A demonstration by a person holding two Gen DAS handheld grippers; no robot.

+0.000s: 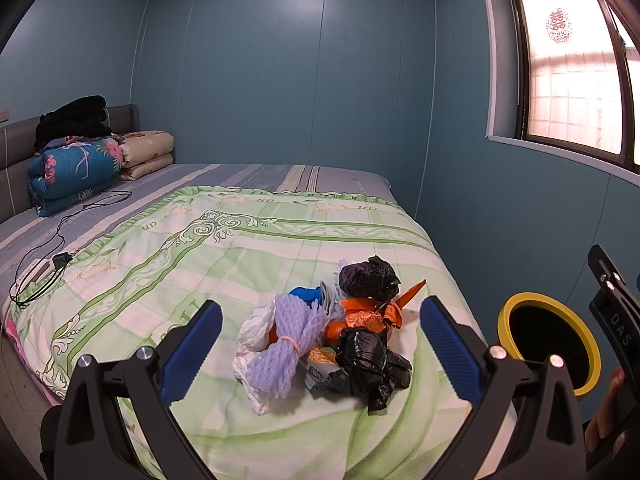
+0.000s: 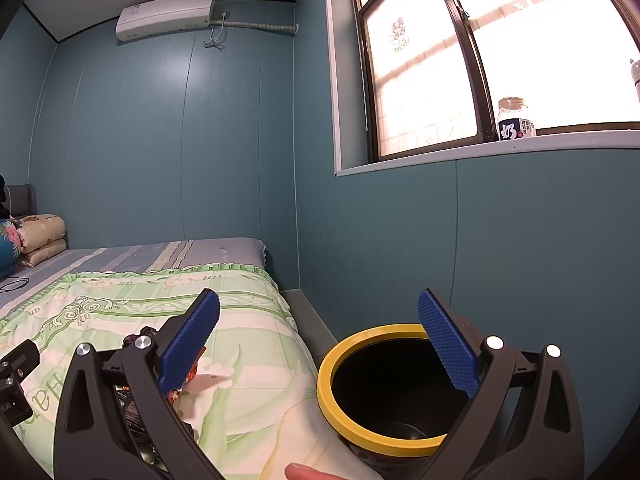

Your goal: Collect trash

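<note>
A pile of trash lies on the green quilt: purple foam netting, crumpled black bags, an orange wrapper, white plastic and something blue. My left gripper stands open just in front of the pile, its blue pads on either side of it, holding nothing. A black bin with a yellow rim stands at the bed's right edge. In the right wrist view my right gripper is open above that bin, one pad over its rim. Part of the pile shows behind the left finger.
Folded blankets and dark clothes are stacked at the headboard. A black cable with a charger lies on the striped sheet. A jar stands on the window sill. A narrow gap separates bed and blue wall. A fingertip shows at the bottom.
</note>
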